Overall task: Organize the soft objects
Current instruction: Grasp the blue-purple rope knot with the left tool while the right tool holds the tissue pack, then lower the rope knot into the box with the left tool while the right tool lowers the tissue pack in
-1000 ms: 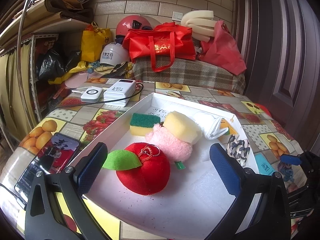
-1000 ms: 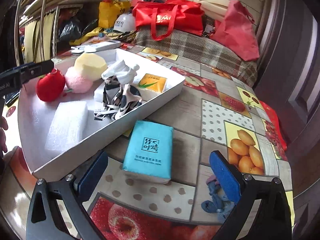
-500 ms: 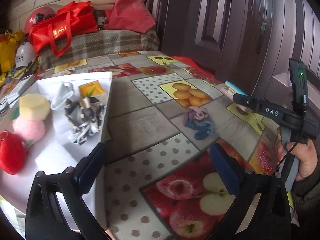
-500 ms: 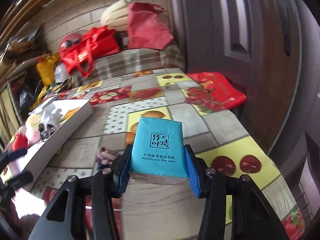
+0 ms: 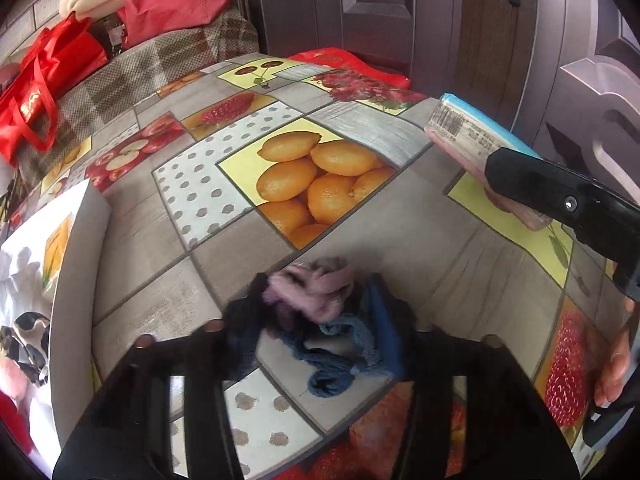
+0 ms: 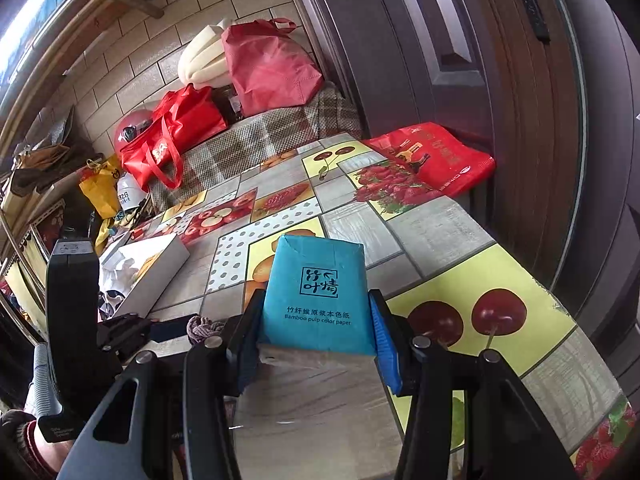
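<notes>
- The table [image 6: 432, 236] wears a fruit-print cloth, with a dark door behind it.
- Your right gripper [image 6: 318, 334] is clamped on the blue tissue pack [image 6: 316, 288], lifted above the cloth.
- Your left gripper [image 5: 316, 320] is closing around the pink and blue knitted cloths [image 5: 320, 312] lying on the table.
- The white tray [image 5: 76, 240] is at the left.

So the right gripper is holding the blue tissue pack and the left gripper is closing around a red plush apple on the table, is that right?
Not quite. The right gripper does hold the blue tissue pack, but the left gripper is closing around a bundle of pink and blue knitted cloth on the table, not a red plush apple. The left wrist view shows it.
</notes>
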Motion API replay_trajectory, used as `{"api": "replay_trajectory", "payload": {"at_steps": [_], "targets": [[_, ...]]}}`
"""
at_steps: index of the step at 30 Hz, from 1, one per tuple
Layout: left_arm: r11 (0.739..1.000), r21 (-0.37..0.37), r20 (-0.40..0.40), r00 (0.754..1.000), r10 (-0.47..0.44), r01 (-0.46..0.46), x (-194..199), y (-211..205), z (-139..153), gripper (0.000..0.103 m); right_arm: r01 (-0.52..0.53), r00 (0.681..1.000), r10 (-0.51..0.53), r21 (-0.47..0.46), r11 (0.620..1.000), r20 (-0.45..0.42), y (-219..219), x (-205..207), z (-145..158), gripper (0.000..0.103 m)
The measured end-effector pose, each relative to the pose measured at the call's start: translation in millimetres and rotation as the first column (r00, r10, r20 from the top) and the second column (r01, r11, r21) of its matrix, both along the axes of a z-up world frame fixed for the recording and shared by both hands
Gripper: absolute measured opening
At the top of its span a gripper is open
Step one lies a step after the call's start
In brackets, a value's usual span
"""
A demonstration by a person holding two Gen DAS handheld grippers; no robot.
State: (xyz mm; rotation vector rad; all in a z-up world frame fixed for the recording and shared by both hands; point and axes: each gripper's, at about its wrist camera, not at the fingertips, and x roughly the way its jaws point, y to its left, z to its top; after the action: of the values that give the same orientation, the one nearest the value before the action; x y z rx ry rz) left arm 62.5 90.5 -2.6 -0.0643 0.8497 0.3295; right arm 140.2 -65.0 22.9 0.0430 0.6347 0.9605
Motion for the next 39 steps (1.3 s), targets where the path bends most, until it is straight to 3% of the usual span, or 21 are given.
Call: {"api": "replay_trajectory", "payload": {"at_steps": [3, 7, 14, 21, 34, 39], "targets": [[0.998, 0.055, 0.012, 1.000, -0.016, 0.015, -2, -11, 3, 0.030, 0.002, 1.000, -0.002, 0.010, 1.000, 0.006, -2, -1, 1, 0.050], [0.997, 0.071, 0.113, 0.994, 0.012, -0.020, -17, -10, 16, 0.030, 0.005, 0.999, -0.006, 0.033, 0.999, 0.034, -5, -6, 4, 0.050], [0.992, 0.091, 0.255, 0.965, 0.056, -0.082, -48, -11, 34, 0.030, 0.023, 0.982, -0.032, 0.050, 0.998, 0.187, -6, -30, 17, 0.049], [0.991, 0.090, 0.304, 0.951, 0.065, -0.096, -67, -12, 40, 0.030, 0.015, 0.961, -0.031, 0.060, 0.998, 0.276, -3, -52, 22, 0.050], [0.982, 0.085, 0.394, 0.911, 0.120, -0.166, -157, 0, 45, 0.030, -0.079, 0.954, 0.059, 0.057, 0.995, 0.293, 14, -90, 23, 0.050], [0.974, 0.089, 0.402, 0.902, 0.156, -0.208, -174, 9, 46, 0.030, -0.103, 0.946, 0.083, 0.046, 0.994, 0.313, 20, -104, 23, 0.049]]}}
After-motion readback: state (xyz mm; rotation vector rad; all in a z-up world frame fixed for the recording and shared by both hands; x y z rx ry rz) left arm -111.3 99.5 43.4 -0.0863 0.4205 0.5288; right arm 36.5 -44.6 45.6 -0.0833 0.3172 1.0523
